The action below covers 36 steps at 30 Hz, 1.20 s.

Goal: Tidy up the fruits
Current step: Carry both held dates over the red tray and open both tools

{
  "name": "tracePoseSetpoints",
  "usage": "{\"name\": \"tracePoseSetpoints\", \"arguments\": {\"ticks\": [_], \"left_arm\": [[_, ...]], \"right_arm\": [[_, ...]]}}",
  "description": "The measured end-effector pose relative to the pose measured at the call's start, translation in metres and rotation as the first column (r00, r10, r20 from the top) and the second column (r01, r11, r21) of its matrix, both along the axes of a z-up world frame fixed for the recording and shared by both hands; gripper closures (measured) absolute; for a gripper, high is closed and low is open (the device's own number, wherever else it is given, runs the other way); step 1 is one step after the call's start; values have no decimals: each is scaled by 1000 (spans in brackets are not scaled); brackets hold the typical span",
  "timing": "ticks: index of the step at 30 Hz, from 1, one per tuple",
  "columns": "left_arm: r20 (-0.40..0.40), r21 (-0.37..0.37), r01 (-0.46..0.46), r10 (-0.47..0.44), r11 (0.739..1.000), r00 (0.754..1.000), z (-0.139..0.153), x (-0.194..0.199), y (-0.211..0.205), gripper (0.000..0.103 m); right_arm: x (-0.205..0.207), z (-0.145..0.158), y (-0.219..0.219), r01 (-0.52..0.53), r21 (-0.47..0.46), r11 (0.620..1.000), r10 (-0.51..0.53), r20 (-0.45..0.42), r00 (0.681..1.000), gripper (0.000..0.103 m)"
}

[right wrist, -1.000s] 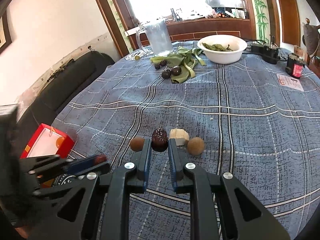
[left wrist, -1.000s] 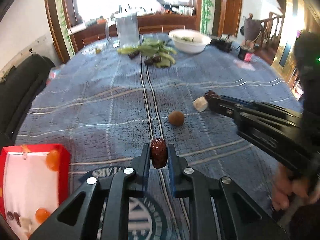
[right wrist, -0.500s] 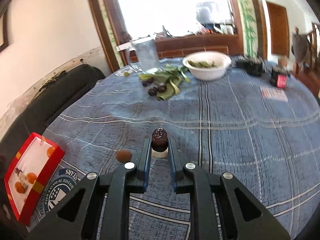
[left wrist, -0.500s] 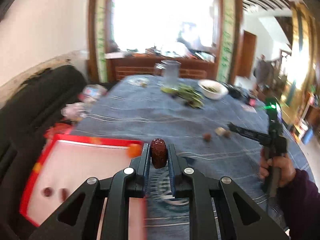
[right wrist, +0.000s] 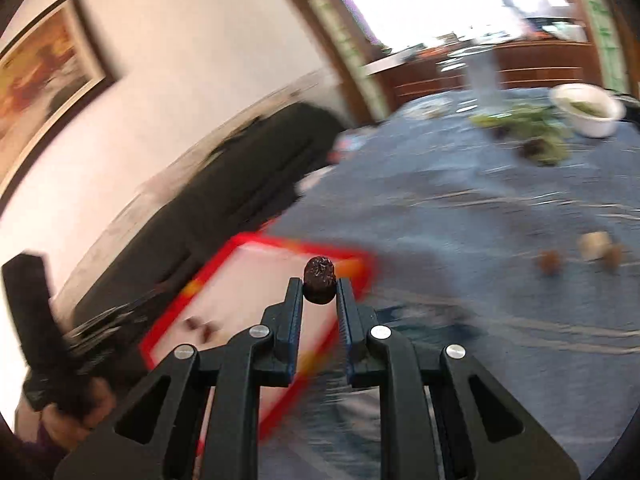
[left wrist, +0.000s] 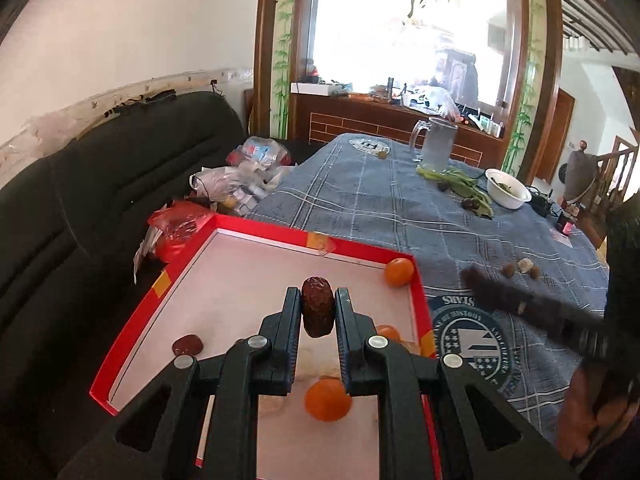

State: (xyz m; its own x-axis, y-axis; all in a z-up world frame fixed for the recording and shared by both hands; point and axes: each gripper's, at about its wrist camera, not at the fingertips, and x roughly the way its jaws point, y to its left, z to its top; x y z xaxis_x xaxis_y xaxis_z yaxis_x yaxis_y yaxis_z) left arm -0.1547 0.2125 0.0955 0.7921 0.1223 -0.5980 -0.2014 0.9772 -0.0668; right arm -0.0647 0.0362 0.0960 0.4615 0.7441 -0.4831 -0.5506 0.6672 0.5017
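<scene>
Both grippers have swung from the tablecloth [left wrist: 380,208] toward the red box [left wrist: 256,236]. Left gripper [left wrist: 318,300], clamped on a red date [left wrist: 317,306], hovers over it; oranges [left wrist: 328,399] at six o'clock. Right gripper [right wrist: 319,290] pinches another date [right wrist: 319,285], approaching.

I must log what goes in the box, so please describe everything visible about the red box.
The red box is a shallow open tray with red walls, a white floor and yellow tape patches on its rim. It lies flat at the table edge beside the dark sofa. Inside lie orange fruits and a dark red date.
</scene>
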Motion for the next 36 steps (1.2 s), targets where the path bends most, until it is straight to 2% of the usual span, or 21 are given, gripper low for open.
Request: {"name": "tracePoseSetpoints", "arguments": {"ticks": [4, 11, 14, 18, 21, 33, 34, 36], "left_arm": [[-3, -3, 3, -3, 1000, 1000, -5, 0, 8, 88], [-35, -2, 1, -1, 1000, 999, -16, 2, 12, 88], [-45, 12, -17, 18, 1000, 999, -20, 2, 13, 88], [-69, 31, -31, 34, 999, 997, -26, 5, 14, 87], [-92, 39, -37, 41, 999, 995, -30, 8, 13, 87], [-164, 75, -41, 53, 996, 985, -43, 14, 8, 87], [-169, 77, -41, 53, 996, 984, -44, 15, 7, 86], [-183, 83, -37, 52, 996, 982, -46, 15, 5, 68]], "right_arm": [[-28, -7, 41, -87, -43, 995, 88, 26, 996, 84], [-40, -29, 66, -117, -111, 987, 118, 2, 993, 84], [-39, -35, 70, -130, -117, 985, 131, -5, 991, 84], [-49, -39, 77, -132, -161, 978, 143, 55, 988, 84], [-52, -44, 83, -150, -178, 972, 164, 63, 984, 84], [-48, -58, 88, -187, -212, 959, 196, 24, 980, 84], [-48, -58, 88, -188, -212, 959, 197, 23, 980, 84], [-48, -57, 88, -189, -213, 959, 198, 22, 980, 84]]}}
